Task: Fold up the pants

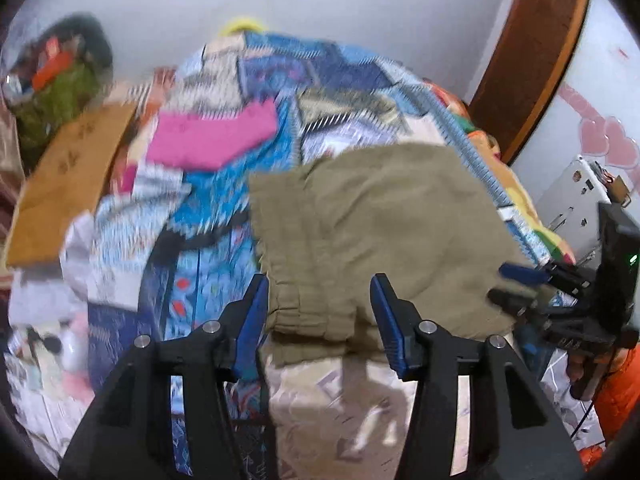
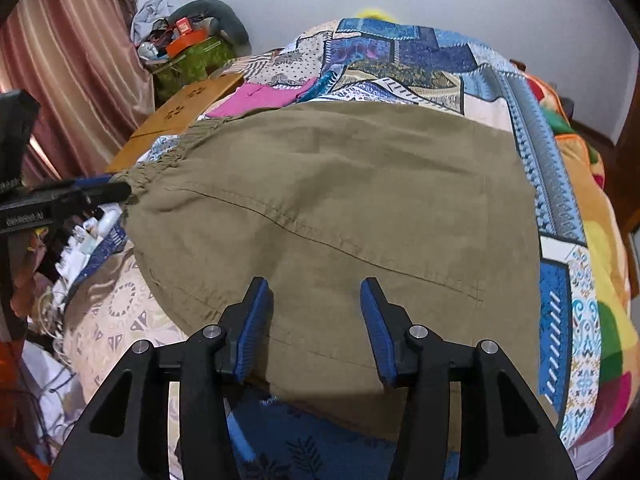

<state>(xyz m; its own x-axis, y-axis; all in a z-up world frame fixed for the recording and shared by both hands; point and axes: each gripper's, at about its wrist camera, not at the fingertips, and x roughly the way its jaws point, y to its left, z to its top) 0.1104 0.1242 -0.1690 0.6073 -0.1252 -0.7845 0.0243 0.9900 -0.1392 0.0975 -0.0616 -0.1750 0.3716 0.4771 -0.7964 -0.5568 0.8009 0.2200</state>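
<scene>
Pants (image 2: 340,216) fill our right wrist view, olive-khaki cloth spread flat over the patchwork bedspread (image 2: 424,56), a stitched seam running slantwise across them and the gathered elastic waistband off at the left edge. We see the right gripper (image 2: 316,320) low over the near hem, its blue-padded jaws spread apart with bare fabric showing between them, nothing pinched. Over at the waistband, the left gripper (image 2: 116,190) comes in from the side, its tips right against the elastic, though from here we cannot tell whether they touch it. Switching to the left wrist view, blurred as it is, we have the left gripper (image 1: 318,312) with its jaws wide apart as well, the ruched waistband corner of the pants (image 1: 376,232) lying between them and unclamped. The right gripper (image 1: 516,284) shows at the far side of the cloth, its fingers parted there too. A pink garment (image 1: 212,140) lies farther up the bedspread (image 1: 224,208), apart from the pants, and a wooden board (image 1: 68,184) sits along the bed's left edge.
</scene>
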